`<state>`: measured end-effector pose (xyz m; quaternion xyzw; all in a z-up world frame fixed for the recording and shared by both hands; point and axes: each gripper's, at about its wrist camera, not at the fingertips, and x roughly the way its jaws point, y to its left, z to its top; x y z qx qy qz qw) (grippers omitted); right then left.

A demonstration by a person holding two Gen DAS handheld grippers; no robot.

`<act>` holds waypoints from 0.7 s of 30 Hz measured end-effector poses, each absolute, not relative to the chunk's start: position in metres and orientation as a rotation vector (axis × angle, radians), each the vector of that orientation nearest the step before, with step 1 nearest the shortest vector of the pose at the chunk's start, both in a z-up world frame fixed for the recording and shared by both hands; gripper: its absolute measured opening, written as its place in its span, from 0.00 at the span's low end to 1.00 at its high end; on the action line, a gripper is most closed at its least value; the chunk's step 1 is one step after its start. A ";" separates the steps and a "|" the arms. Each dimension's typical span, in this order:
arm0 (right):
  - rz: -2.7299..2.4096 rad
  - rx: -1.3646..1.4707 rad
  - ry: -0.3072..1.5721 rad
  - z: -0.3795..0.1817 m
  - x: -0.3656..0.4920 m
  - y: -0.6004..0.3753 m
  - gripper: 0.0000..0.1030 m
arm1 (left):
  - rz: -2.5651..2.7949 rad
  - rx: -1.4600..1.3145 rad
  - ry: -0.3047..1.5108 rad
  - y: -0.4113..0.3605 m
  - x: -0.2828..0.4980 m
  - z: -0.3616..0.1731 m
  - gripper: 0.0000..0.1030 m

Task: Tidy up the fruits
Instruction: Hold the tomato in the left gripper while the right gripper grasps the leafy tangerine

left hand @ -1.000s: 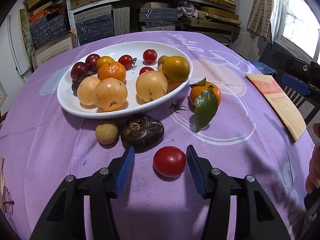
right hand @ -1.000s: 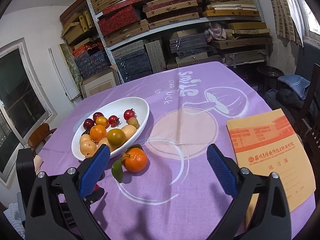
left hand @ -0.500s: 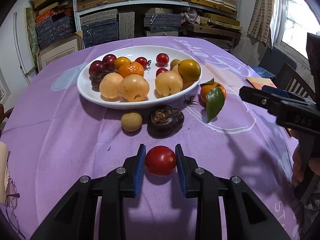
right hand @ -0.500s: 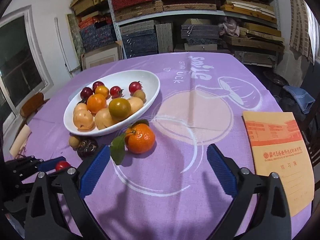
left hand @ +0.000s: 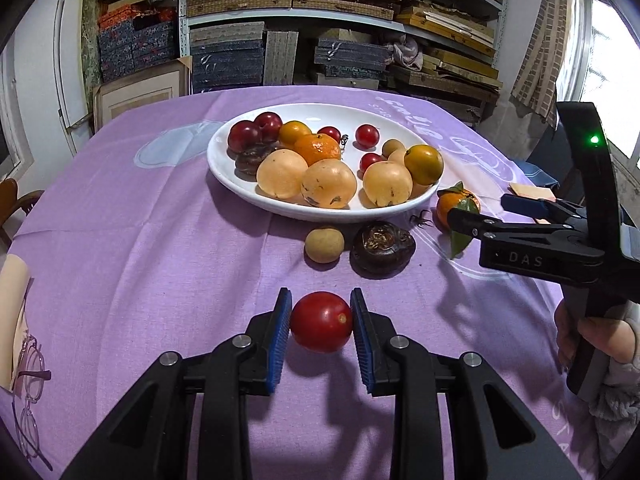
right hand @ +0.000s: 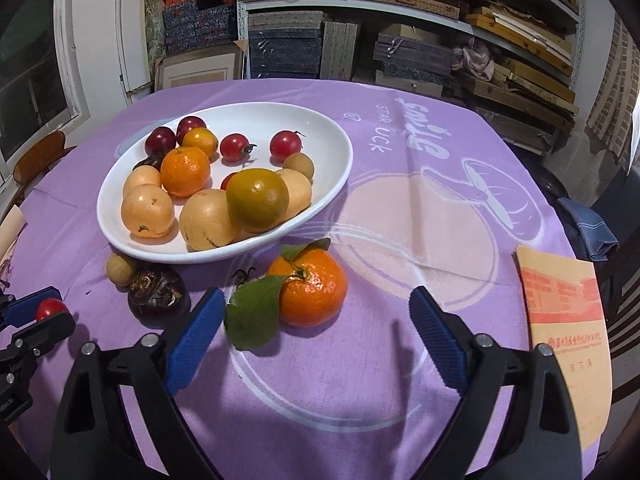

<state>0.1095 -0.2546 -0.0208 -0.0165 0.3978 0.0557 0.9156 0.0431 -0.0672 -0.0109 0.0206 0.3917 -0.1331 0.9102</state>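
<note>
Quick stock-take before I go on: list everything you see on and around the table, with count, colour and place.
plate: one, white, oval, table centre, heaped with red, orange, yellow and dark fruits
cherry tomato: one, red, between the left jaws
tangerine: one, orange with green leaf, on cloth beside the plate
dark fruit: one, brown-black, in front of the plate
longan: one, tan, beside the dark fruit
tablecloth: one, purple, printed
booklet: one, orange-tan, table's right edge
glasses: one pair, left edge
shelves: stacked boxes, behind
left gripper: black, blue pads, shut on the tomato
right gripper: jaws open, just been closing, tangerine ahead of them
</note>
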 end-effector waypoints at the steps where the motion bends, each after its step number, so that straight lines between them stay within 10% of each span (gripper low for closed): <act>1: 0.122 -0.024 0.831 -0.023 0.112 -0.256 0.75 | -0.274 0.041 0.810 -0.067 0.043 -0.011 0.29; 11: 0.140 -0.012 0.861 -0.035 0.123 -0.255 0.47 | -0.269 0.044 0.815 -0.065 0.044 -0.012 0.29; 21: 0.160 -0.063 0.827 -0.029 0.101 -0.245 0.45 | -0.247 0.046 0.811 -0.062 0.047 -0.014 0.29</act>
